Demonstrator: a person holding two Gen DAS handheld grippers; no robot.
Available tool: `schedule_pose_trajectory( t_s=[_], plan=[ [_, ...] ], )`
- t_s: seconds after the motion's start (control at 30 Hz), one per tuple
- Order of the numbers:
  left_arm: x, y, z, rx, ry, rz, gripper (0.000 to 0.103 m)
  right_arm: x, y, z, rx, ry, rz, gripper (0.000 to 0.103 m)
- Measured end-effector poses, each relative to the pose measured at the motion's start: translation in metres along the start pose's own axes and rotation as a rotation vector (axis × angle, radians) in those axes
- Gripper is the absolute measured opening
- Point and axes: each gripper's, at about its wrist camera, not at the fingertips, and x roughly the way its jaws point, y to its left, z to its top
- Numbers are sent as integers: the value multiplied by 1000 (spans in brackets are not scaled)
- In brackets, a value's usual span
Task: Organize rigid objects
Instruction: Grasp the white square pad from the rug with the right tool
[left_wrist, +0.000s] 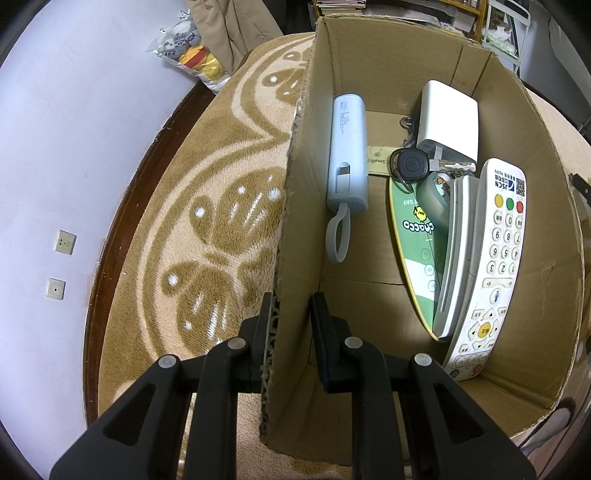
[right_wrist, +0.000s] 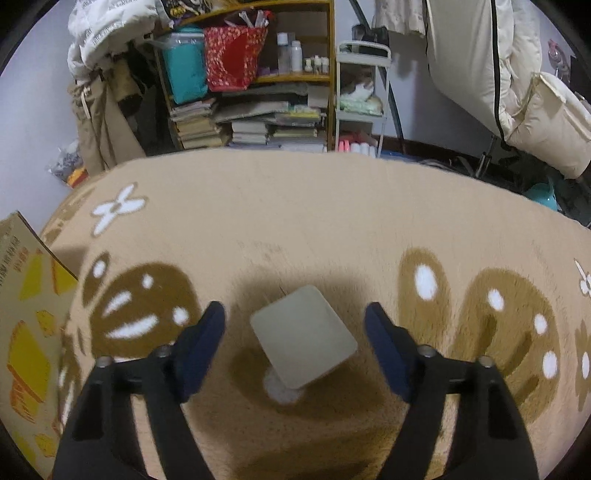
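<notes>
Cardboard box (left_wrist: 369, 306) wall stands between the jaws of the left gripper (left_wrist: 291, 321) at the lower centre of the left wrist view: one finger lies against the outer face, the other stands a little off the inner face, so the jaws straddle the wall without a full pinch. Inside the box, to the right of the frame, lie a pale blue power bank (left_wrist: 347, 155), a white charger block (left_wrist: 448, 118), a black car key (left_wrist: 410, 164), a green card (left_wrist: 421, 236) and a white remote control (left_wrist: 491, 266), stacked loosely against the right wall.

In the right wrist view the right gripper (right_wrist: 295, 321) hangs wide open and empty above a flat pale square object (right_wrist: 303, 336), which rests at an angle on the patterned rug (right_wrist: 295, 221) at lower centre. The printed outer side of the box shows at the left edge.

The square lies corner-on to the jaws, so closing now would likely catch its corners and twist or skid it across the pile. Its thin profile on soft rug may let the fingertips slide over it. A loose hold on the box wall could let the box shift when the piece goes in.
</notes>
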Motion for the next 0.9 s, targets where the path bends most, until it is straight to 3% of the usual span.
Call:
schedule_pose_trajectory(
  t_s=[0.07,0.17,0.37,0.9],
  plan=[
    [0,0,0,2,0,2,19,2,-2,-3,5,9,-9,75],
    [0,1,0,1,0,0,19,6,-7,-7,8,23,-4,63],
    [0,0,0,0,0,-1,19,-1,-5,-9,7,-7,-30,62],
    [0,-1,0,1,0,1,19,-41,39,6,-39,-92,47,62]
  ],
)
